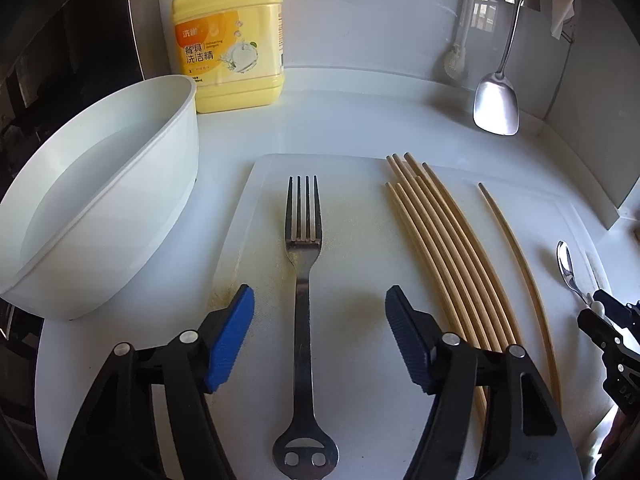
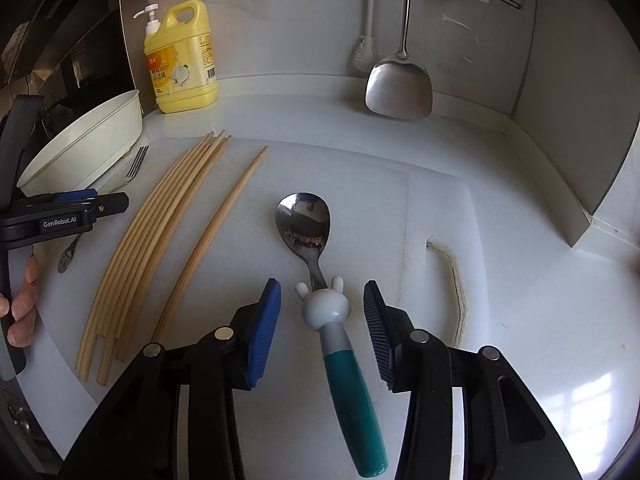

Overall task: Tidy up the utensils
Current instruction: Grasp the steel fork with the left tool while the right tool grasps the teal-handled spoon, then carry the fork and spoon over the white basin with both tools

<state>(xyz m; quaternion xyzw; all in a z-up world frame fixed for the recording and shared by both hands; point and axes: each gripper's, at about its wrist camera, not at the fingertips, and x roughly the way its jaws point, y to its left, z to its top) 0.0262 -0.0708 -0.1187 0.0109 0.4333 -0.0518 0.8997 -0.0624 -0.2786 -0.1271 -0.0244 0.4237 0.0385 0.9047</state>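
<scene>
White board (image 1: 360, 168): fork (image 1: 304, 280) between released left hand-held gripper (image 1: 320, 300) pads, untouched.

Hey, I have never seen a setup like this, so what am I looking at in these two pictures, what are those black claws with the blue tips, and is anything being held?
Nothing is held yet. There is no robot: a person holds a two-finger claw in each hand, and each picture comes from a wide-angle camera on one claw, looking along its fingers.

The left camera shows the left gripper open, its blue pads on either side of a metal fork without touching it. The right camera shows the right gripper open around a spoon with a white rabbit figure and teal handle, also untouched.

Both utensils lie on a white cutting board, with a bunch of wooden chopsticks between them. Nearby stand a white basin and a yellow dish soap bottle; a metal spatula hangs on the wall.
</scene>
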